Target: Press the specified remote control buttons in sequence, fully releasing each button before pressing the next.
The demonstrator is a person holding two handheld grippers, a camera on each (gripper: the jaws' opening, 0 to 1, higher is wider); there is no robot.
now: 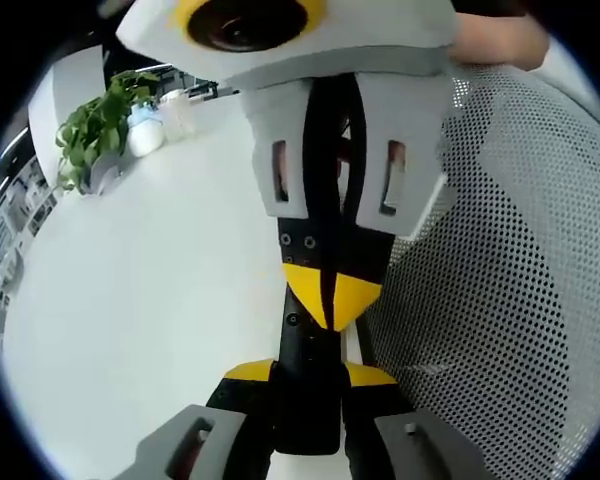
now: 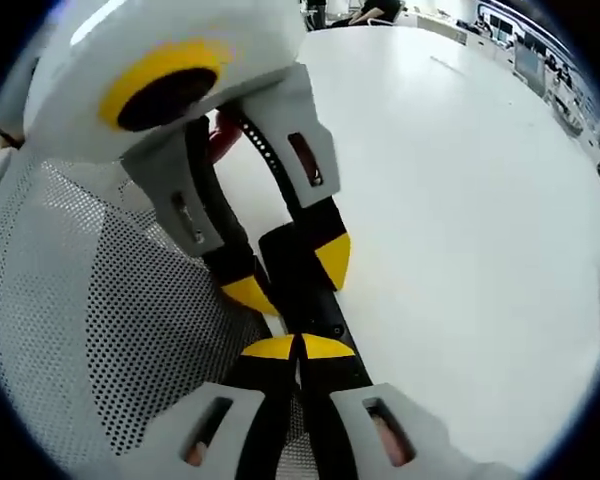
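left tool: yellow-tipped jaws clamped on slim black remote control, lower centre of left gripper view | right tool: tips pressed together on the remote, lower centre of right gripper view | white worktop | perforated white mesh chair back right | green potted plant upper left

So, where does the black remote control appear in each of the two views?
Left gripper view: black remote control at bottom centre, between the jaws rising from below.
Right gripper view: near centre, between the yellow-tipped jaws coming from above.
Shared landmark: white perforated mesh, right there, left here.
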